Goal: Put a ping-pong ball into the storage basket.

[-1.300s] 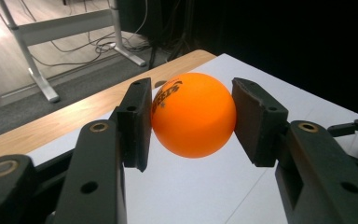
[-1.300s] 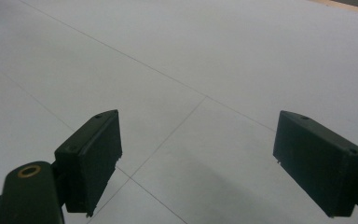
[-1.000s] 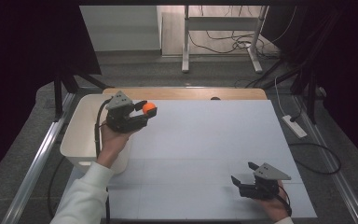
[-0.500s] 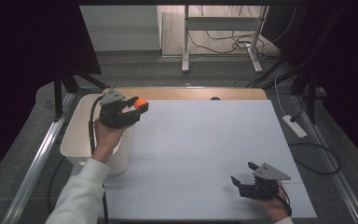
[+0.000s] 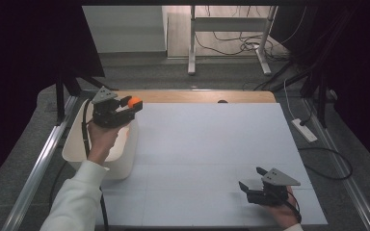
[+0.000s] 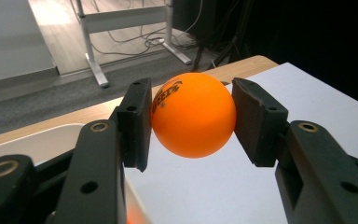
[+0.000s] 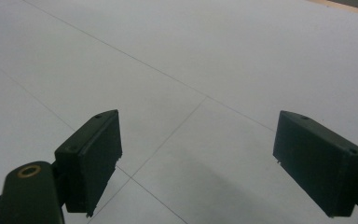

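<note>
The left gripper (image 5: 127, 107) is clamping an orange ball (image 6: 194, 114) between its two pads, which are pressing on opposite sides at the ball's widest line. In the high view the ball (image 5: 135, 102) is hanging just above the far right rim of the white bin (image 5: 72, 149), over the edge where the bin is meeting the white table sheet (image 5: 207, 144). The step in hand is judged to be carrying the ball relative to the bin, either out of it or into it; the frames are not settling which.

To do the step well:
- Keep the pads squeezing evenly; a smooth, light ball is likely to squirt out if the grip is loosening unevenly.
- Keep the jaws level while travelling past the bin rim.
- Release only when the ball is hanging low over its target, since it is likely to bounce or roll.

The right gripper (image 5: 251, 185) is resting well to the right of the bin, near the sheet's near edge, with its jaws standing wide apart and gripping nothing.

Bin contents: an orange patch (image 6: 131, 219) is showing below the left jaw, possibly another ball; the rest is hidden by the hand.
</note>
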